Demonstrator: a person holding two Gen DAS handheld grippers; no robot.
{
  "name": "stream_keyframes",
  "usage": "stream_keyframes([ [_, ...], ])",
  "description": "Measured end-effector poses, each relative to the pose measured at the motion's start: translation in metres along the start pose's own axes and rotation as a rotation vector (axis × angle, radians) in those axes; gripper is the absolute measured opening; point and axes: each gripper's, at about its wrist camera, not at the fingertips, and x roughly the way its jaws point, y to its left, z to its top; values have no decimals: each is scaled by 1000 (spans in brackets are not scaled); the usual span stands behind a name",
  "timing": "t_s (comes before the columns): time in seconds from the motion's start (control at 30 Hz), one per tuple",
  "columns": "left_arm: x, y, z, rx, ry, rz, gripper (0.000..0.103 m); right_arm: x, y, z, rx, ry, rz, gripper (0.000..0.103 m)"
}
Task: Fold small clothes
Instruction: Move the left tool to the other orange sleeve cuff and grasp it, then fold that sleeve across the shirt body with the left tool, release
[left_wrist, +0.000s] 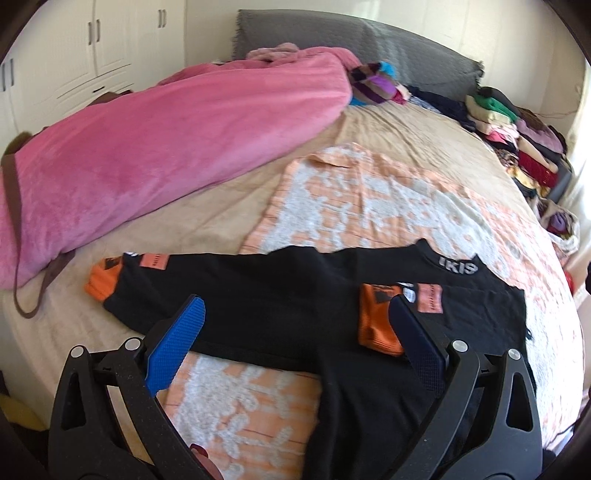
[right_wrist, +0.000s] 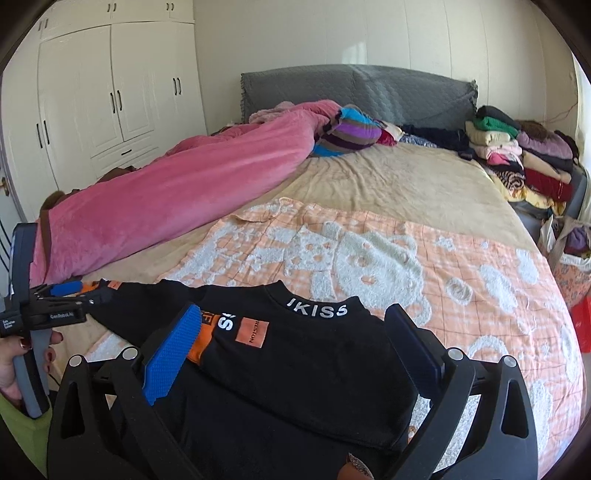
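One beige bed (right_wrist: 406, 177), white wardrobe (right_wrist: 110, 92) beyond.

Left wrist view: low over bed (left_wrist: 406, 122), close above black shirt (left_wrist: 295, 295), facing headboard (left_wrist: 332, 40), tilted left toward pink blanket (left_wrist: 166, 140). Right wrist view: slightly higher, over shirt collar, facing headboard (right_wrist: 369, 92) squarely; left gripper (right_wrist: 70, 295) visible at left edge. Shared: shirt (right_wrist: 295, 350), patterned towel (right_wrist: 369, 258), blanket, clothes stacks (right_wrist: 517, 155), wardrobe (right_wrist: 110, 92).
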Motion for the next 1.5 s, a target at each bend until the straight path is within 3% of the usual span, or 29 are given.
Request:
stream_keyframes([
  [0.4,32,82,-4,-195,53,120,93,51,21,-12,-88,71,42,98],
  [0.87,65,169,-22,-424,97,266,93,108,71,-66,-200,213,199,98],
  [1.03,81,201,-37,-628,114,221,93,109,79,-74,-229,215,225,98],
  [1.2,87,219,-41,-727,71,249,92,108,93,-82,-288,216,283,98],
  [1.37,107,228,-43,-772,82,255,76,109,104,-89,-335,233,331,98],
  [1.43,108,229,-42,-774,58,250,49,109,106,-91,-334,239,331,98],
  [1.47,110,229,-40,-771,53,236,27,109,107,-93,-328,241,331,98],
  [1.5,113,228,-39,-764,58,225,20,109,106,-93,-320,241,329,98],
])
